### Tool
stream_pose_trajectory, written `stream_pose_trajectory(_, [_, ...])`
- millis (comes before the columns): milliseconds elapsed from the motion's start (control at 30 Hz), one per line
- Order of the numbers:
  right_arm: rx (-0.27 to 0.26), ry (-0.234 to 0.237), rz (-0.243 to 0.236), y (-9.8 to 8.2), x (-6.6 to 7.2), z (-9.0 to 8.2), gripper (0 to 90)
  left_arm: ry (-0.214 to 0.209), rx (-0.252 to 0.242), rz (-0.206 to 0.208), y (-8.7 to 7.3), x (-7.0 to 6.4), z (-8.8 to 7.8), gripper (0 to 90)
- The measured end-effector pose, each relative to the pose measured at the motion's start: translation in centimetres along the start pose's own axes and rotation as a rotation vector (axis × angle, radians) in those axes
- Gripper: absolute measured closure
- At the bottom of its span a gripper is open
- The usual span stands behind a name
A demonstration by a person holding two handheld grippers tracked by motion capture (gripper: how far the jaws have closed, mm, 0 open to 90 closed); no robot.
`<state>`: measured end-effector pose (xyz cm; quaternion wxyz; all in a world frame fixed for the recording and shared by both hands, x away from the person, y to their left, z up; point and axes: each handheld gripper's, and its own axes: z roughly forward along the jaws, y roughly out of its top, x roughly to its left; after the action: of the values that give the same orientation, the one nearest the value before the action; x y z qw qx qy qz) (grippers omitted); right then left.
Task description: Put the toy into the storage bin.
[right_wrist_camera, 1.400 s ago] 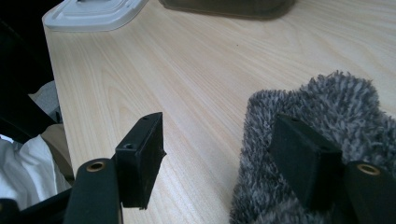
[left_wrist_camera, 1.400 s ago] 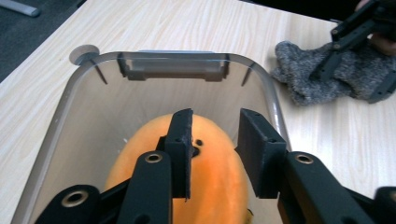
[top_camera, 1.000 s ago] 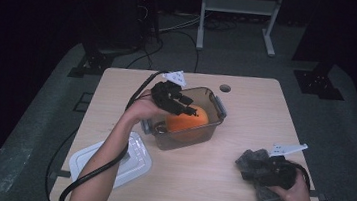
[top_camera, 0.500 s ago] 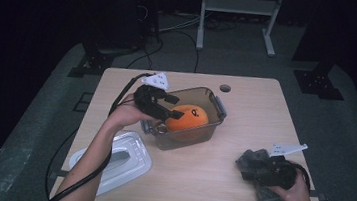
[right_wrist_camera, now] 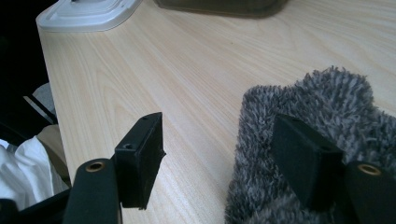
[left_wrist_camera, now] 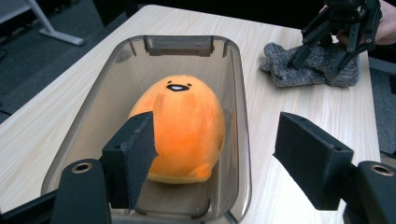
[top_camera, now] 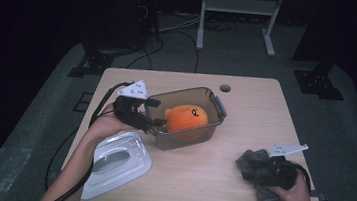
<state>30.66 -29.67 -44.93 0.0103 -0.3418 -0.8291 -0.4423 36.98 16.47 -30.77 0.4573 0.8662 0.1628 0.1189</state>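
Judging by how things lie, the packing is about half done: the orange plush (left_wrist_camera: 180, 128) already sits inside the clear bin (top_camera: 215, 102), and the left gripper (top_camera: 156, 123), at the bin's near end, has just been opening its jaws, which now stand apart with nothing pressed between them. Left to do, it seems, is the grey sock (top_camera: 255, 165) on the table (top_camera: 247, 92) at the right, where the right gripper (right_wrist_camera: 224, 154) rests with jaws spread, one pad on the sock, and the white lid (top_camera: 114, 161) lying beside the bin.
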Motion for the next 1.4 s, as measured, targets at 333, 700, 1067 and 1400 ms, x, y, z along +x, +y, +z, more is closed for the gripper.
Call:
stream_pose_trajectory(333, [-0.001,0.003,0.007,0.0,0.1,0.1,33.4,0.026,-0.008,-0.025,-1.9,-1.0,-2.2,18.0])
stream_pose_trajectory(700, [0.001,-0.002,0.006,0.0,0.2,0.1,33.5,0.089,0.005,-0.053,-5.3,-2.1,-3.7,12.1])
stream_pose_trajectory(1067, [0.006,-0.009,0.002,0.1,0.3,0.2,33.4,0.113,0.011,-0.081,-8.9,-3.0,-4.8,10.7])
stream_pose_trajectory(1400, [0.007,-0.009,0.002,0.0,0.4,0.2,33.4,0.140,0.018,-0.101,-11.7,-3.5,-5.5,10.8])
